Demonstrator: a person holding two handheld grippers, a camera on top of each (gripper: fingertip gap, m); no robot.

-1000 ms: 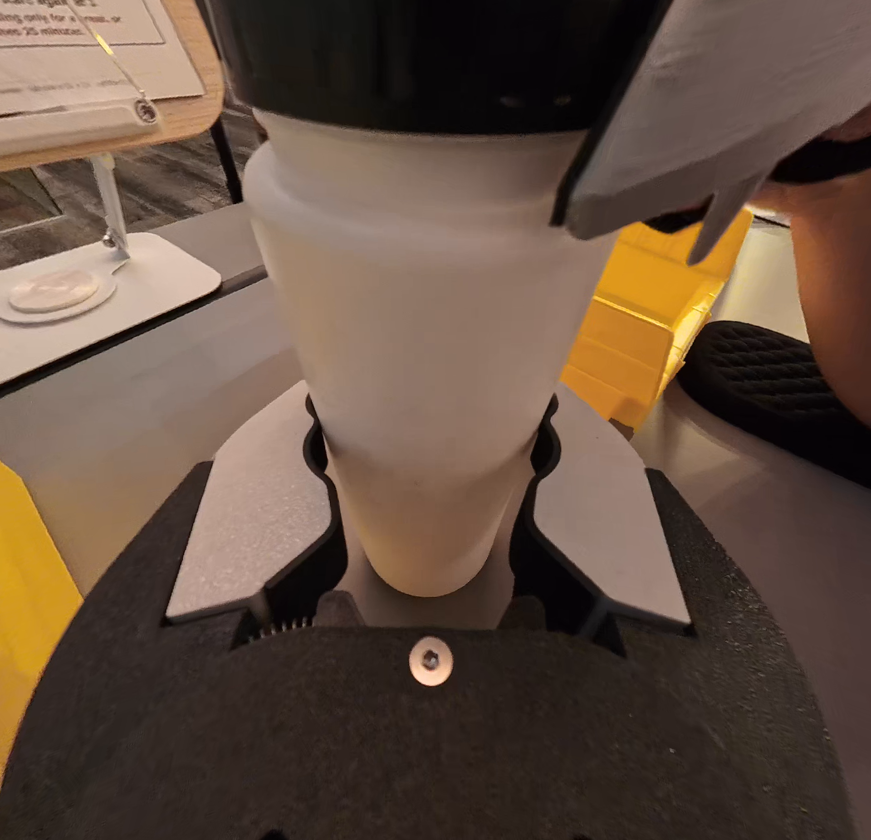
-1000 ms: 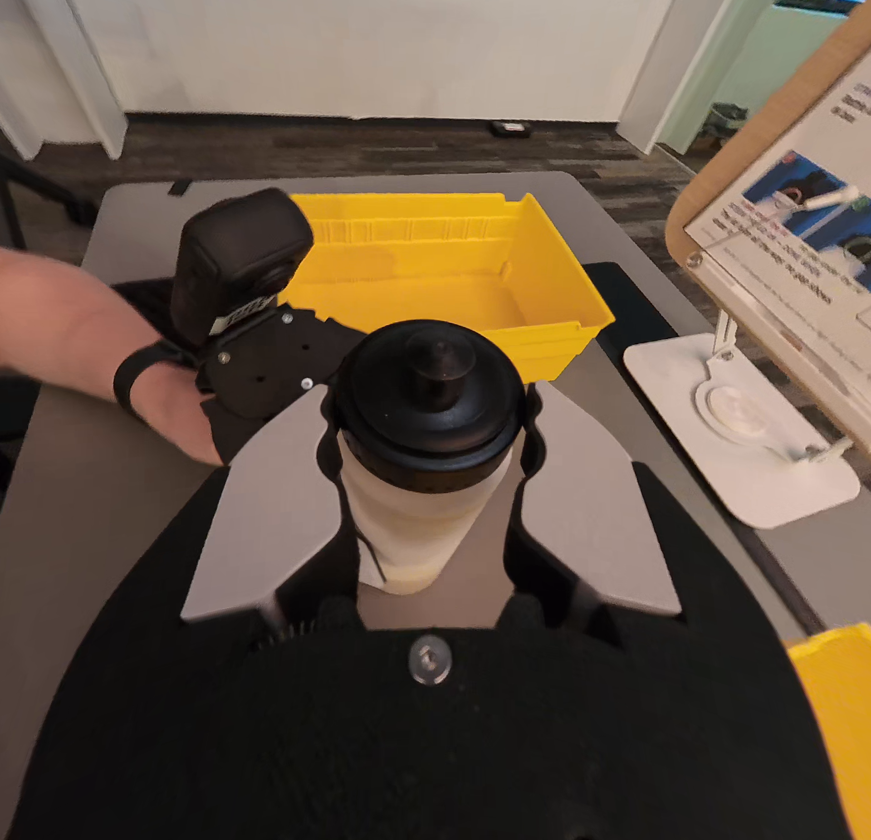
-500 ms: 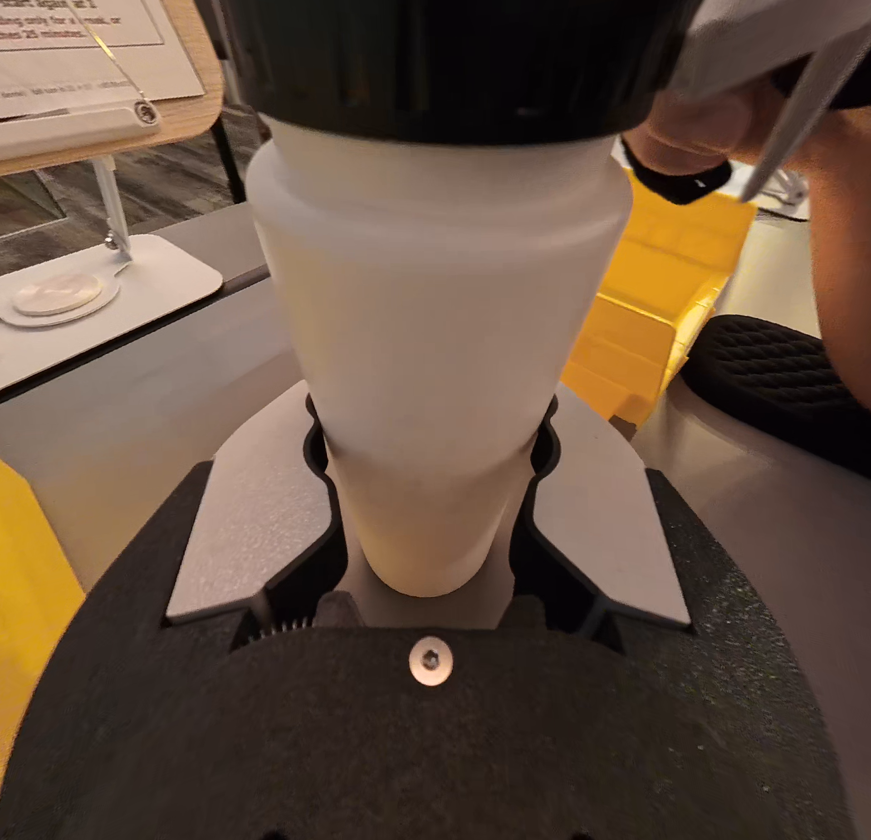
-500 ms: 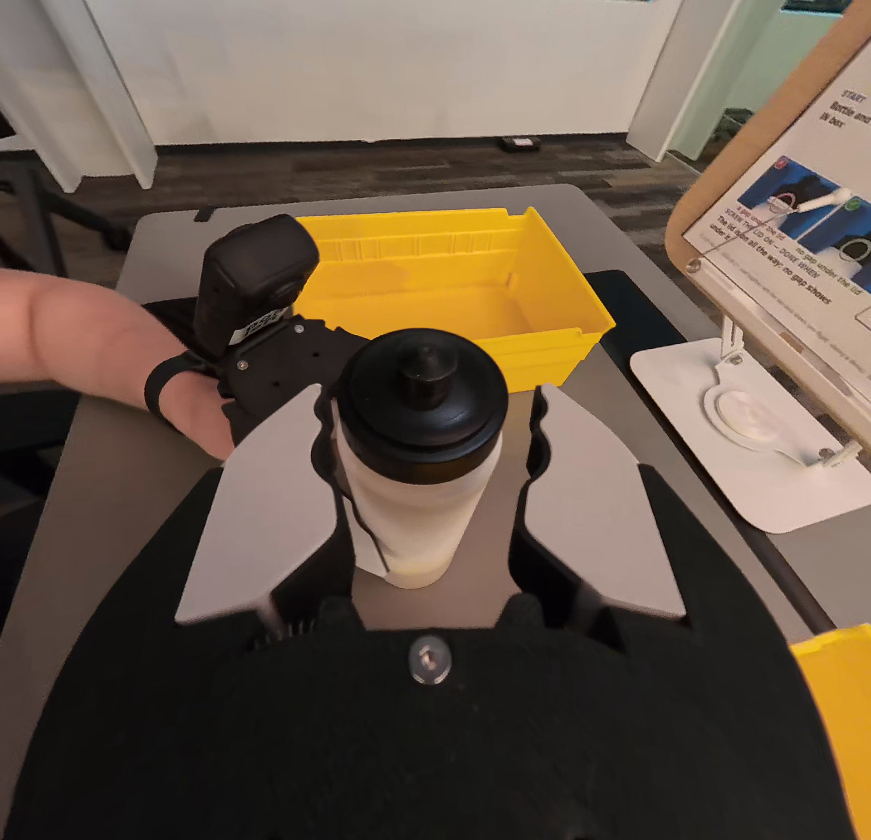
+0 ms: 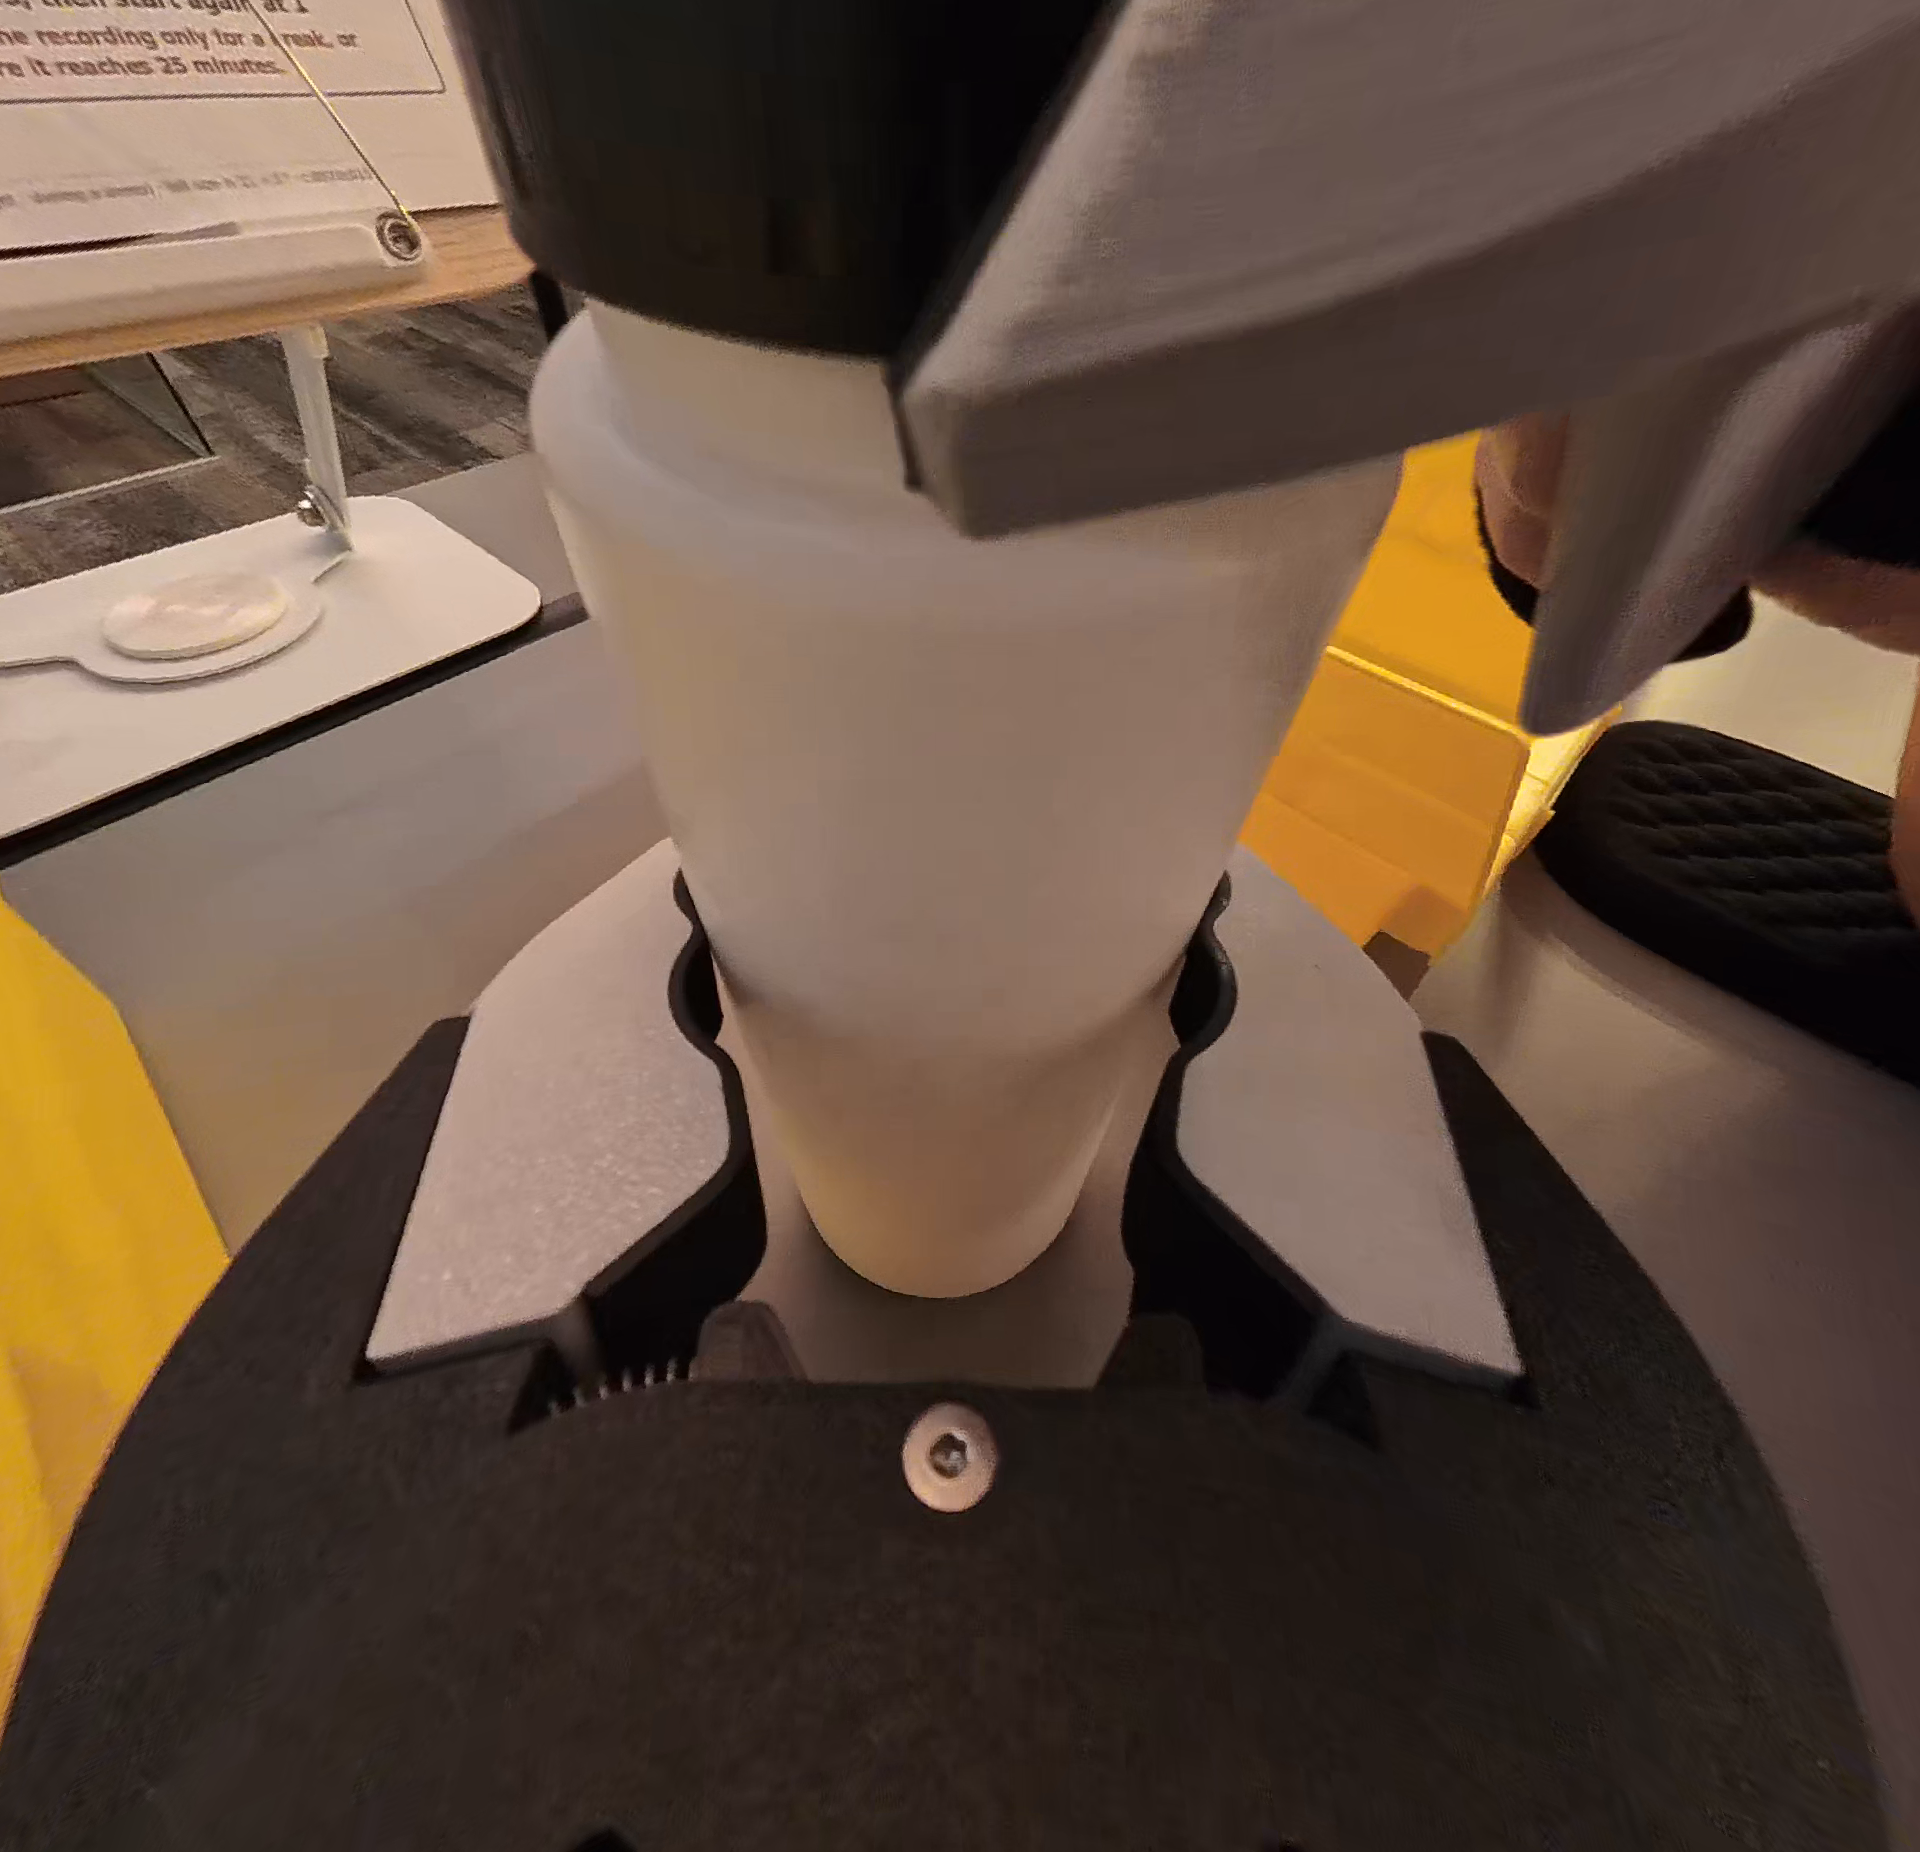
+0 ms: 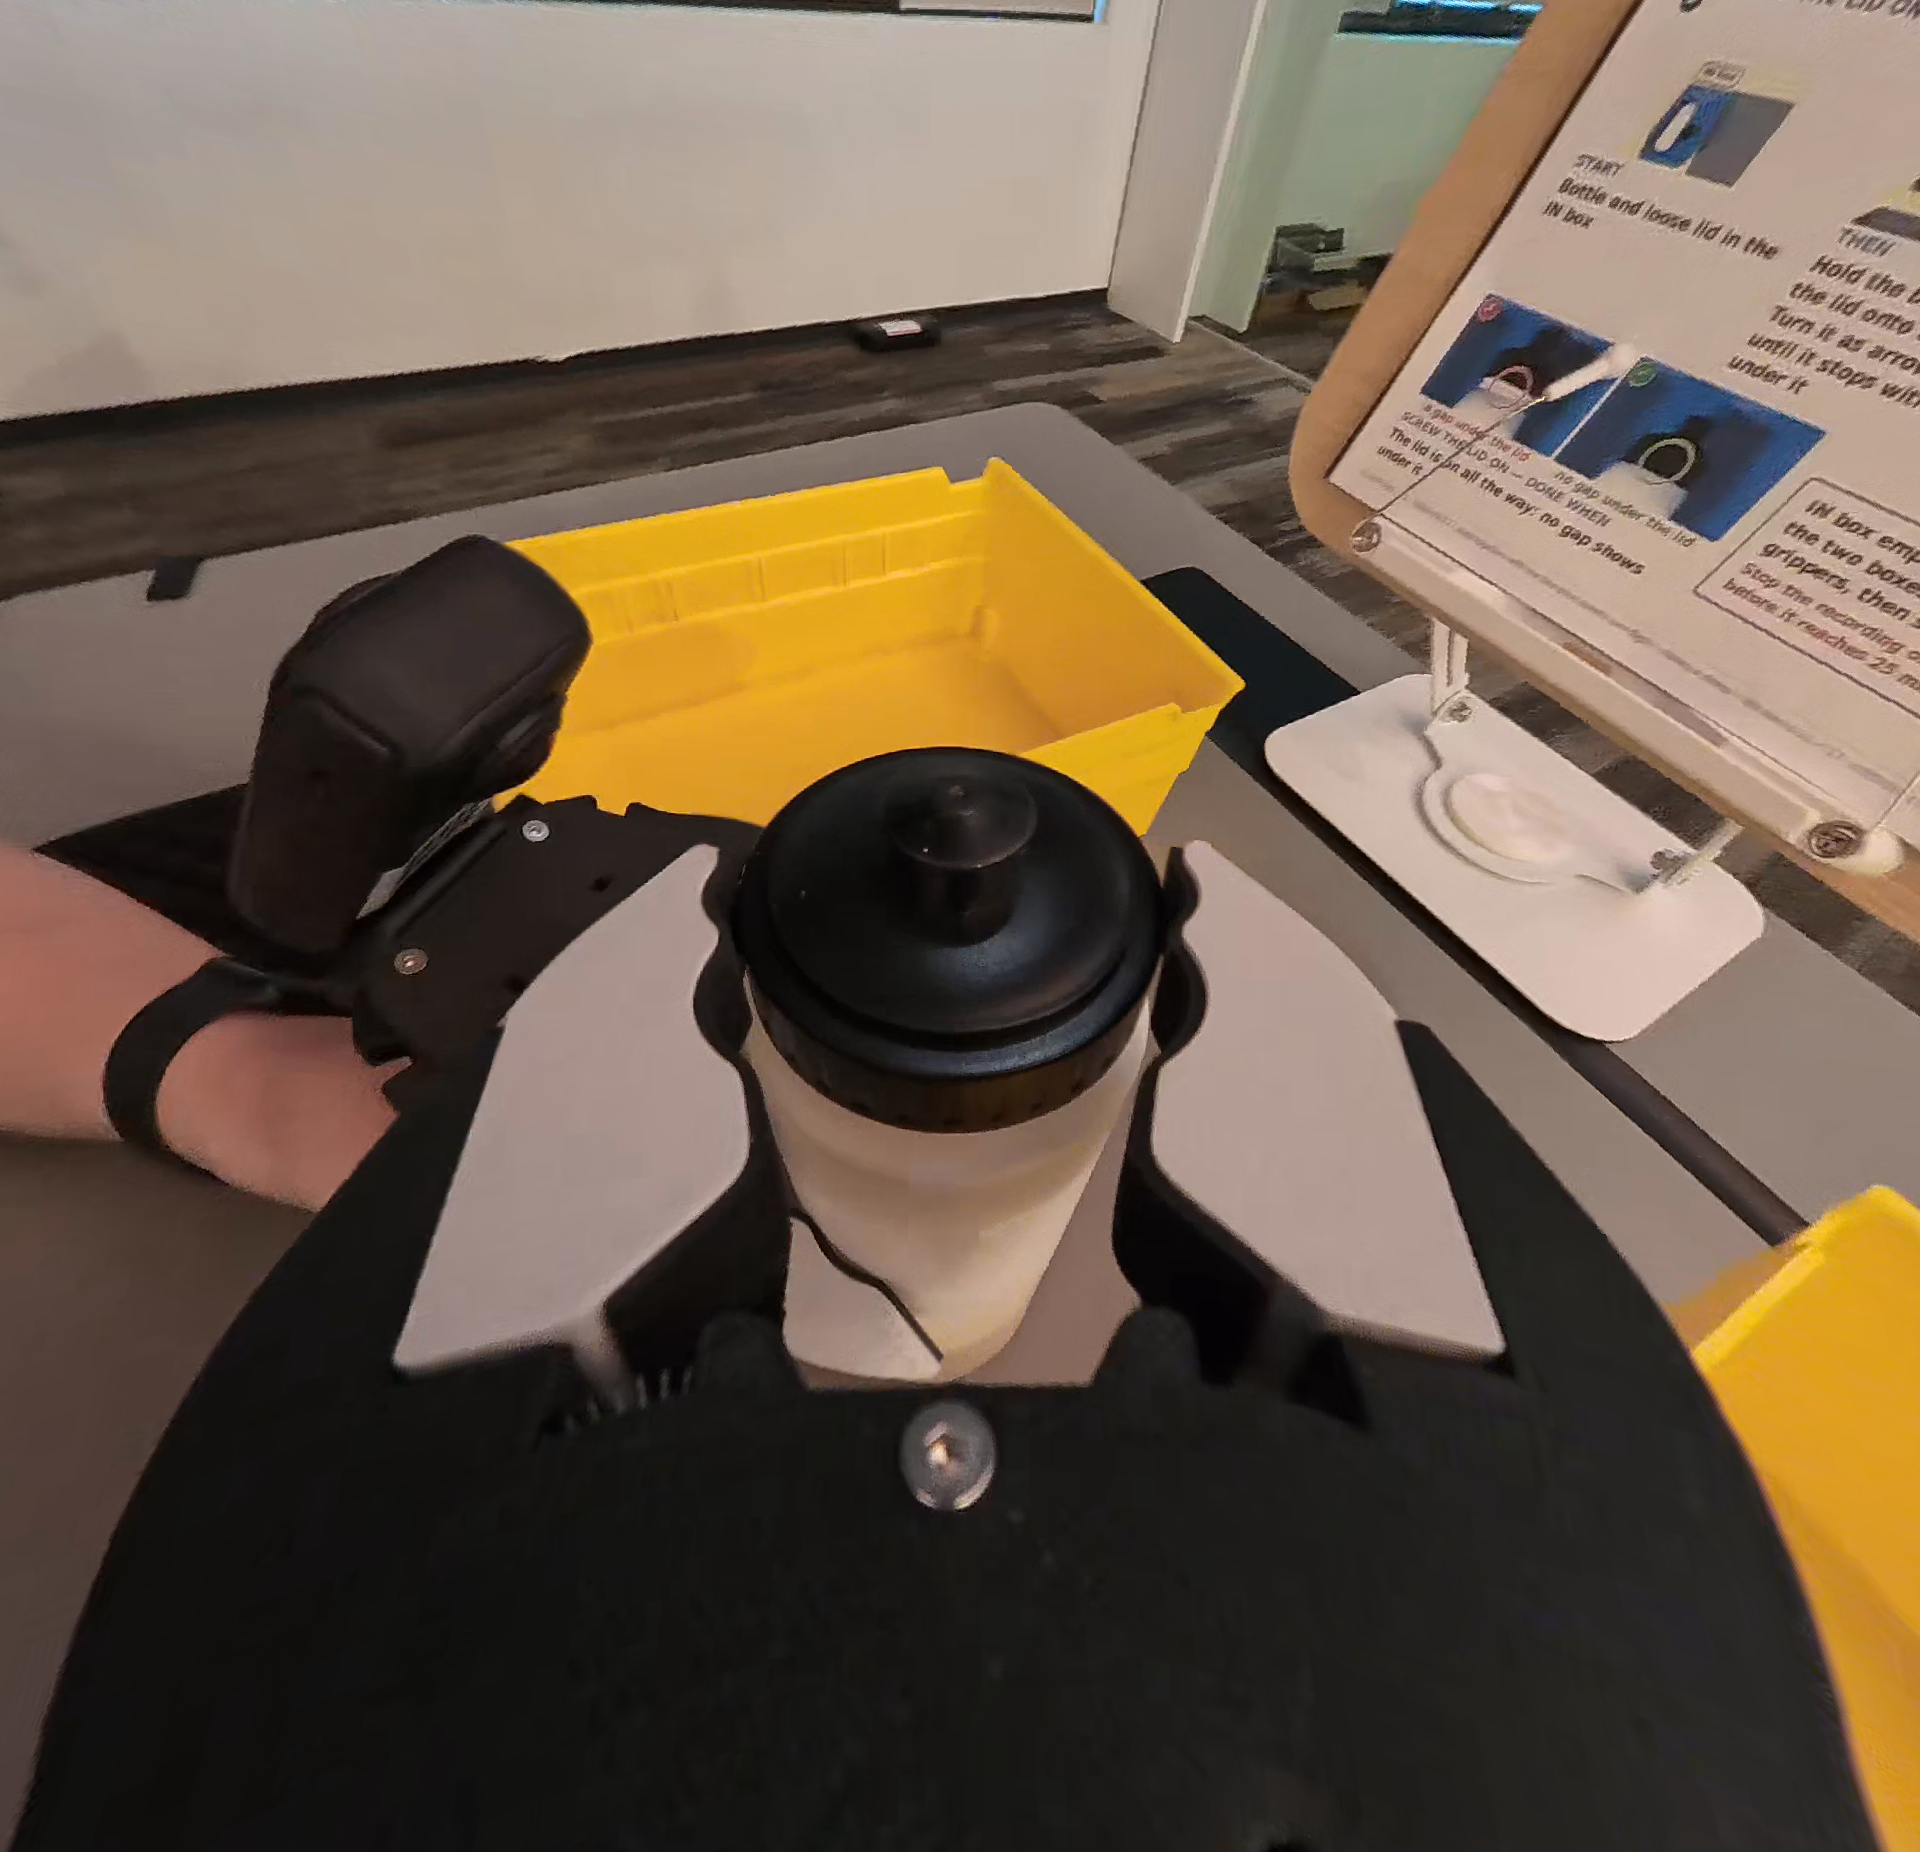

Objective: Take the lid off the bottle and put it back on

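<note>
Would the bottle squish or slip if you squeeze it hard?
Probably squishes a little: the bottle looks like soft white plastic. It may slip, since its smooth body tapers where the left gripper clamps it. It seems light; I see nothing inside, though the wall is cloudy.

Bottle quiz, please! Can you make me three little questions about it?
1. True or false: the lid is off the bottle.
2. Fill the gap: the bottle's white body is held by the ___ gripper.
3. What colour is the bin behind the bottle?

Key: 1 false, the lid sits on the bottle. 2 left. 3 yellow.
</note>
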